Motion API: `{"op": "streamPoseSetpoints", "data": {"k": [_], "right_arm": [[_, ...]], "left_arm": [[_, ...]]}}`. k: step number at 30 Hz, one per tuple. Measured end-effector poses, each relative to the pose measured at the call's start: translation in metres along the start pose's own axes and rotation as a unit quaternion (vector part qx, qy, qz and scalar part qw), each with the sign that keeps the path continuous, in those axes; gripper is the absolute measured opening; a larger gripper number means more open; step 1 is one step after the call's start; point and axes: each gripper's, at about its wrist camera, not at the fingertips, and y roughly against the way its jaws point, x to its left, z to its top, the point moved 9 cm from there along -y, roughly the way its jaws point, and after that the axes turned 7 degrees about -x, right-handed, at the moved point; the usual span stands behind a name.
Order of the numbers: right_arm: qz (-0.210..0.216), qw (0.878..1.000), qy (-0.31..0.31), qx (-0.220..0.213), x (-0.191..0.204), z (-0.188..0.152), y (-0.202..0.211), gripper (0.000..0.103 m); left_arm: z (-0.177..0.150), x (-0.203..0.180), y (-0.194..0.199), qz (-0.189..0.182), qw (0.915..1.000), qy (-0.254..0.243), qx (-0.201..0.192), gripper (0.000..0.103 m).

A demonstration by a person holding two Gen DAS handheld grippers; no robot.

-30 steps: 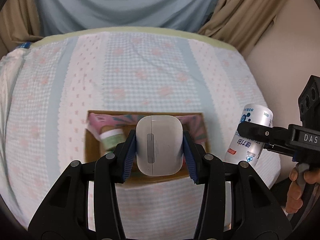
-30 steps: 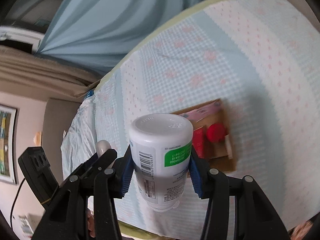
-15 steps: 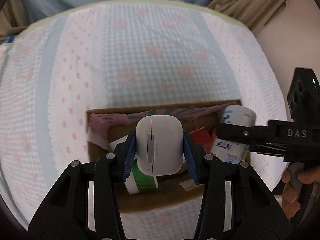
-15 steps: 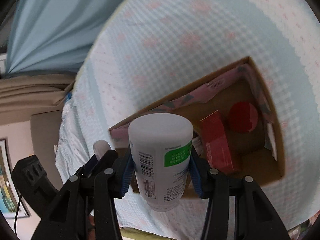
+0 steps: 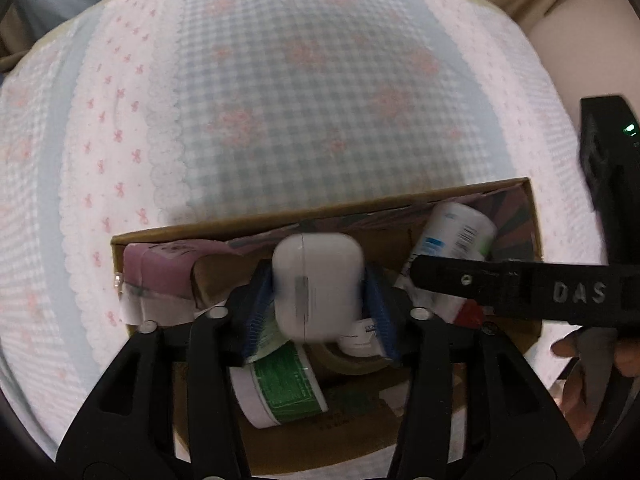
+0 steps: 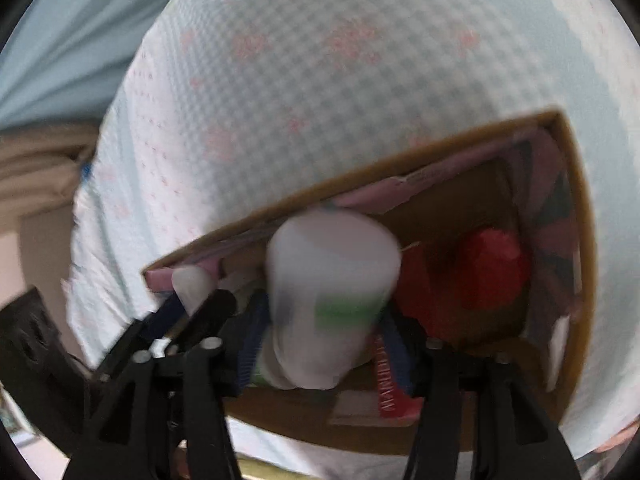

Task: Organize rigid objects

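Note:
My left gripper (image 5: 318,312) is shut on a white earbud case (image 5: 318,284) and holds it over the open cardboard box (image 5: 320,210) on the bed. My right gripper (image 6: 324,344) is shut on a white bottle (image 6: 330,280) with a green label and holds it inside the box's opening. The bottle also shows in the left wrist view (image 5: 454,236) at the box's right end, behind the right gripper's black finger (image 5: 500,284). The earbud case tip shows in the right wrist view (image 6: 192,286). Both views are blurred.
The box holds a white jar with a green label (image 5: 280,388), a tape roll (image 5: 352,360), a red box (image 6: 394,392) and a red-capped item (image 6: 490,264). The bed's checked, pink-flowered cover (image 5: 300,80) surrounds the box. A curtain (image 6: 60,40) hangs behind.
Both grippers have come down and forward toward the box. The bottle has moved from beside the box to inside its opening. The earbud case now hangs over the box's middle.

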Motion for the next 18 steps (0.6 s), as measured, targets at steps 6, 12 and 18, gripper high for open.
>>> {"op": "streamPoseSetpoints", "data": {"k": [6, 12, 18], "right_arm": [[-0.06, 0.998, 0.004, -0.035, -0.025, 0.005, 0.016, 0.101], [-0.053, 0.998, -0.021, -0.026, -0.038, -0.006, 0.02, 0.101], [-0.046, 0.998, -0.023, -0.04, -0.04, -0.018, 0.04, 0.101]], "left_arm": [[-0.004, 0.0, 0.0, 0.007, 0.9999, -0.006, -0.006, 0.103], [-0.008, 0.0, 0.008, 0.01, 0.9999, 0.001, -0.004, 0.103], [-0.012, -0.001, 0.033, 0.014, 0.9997, 0.006, -0.021, 0.103]]}}
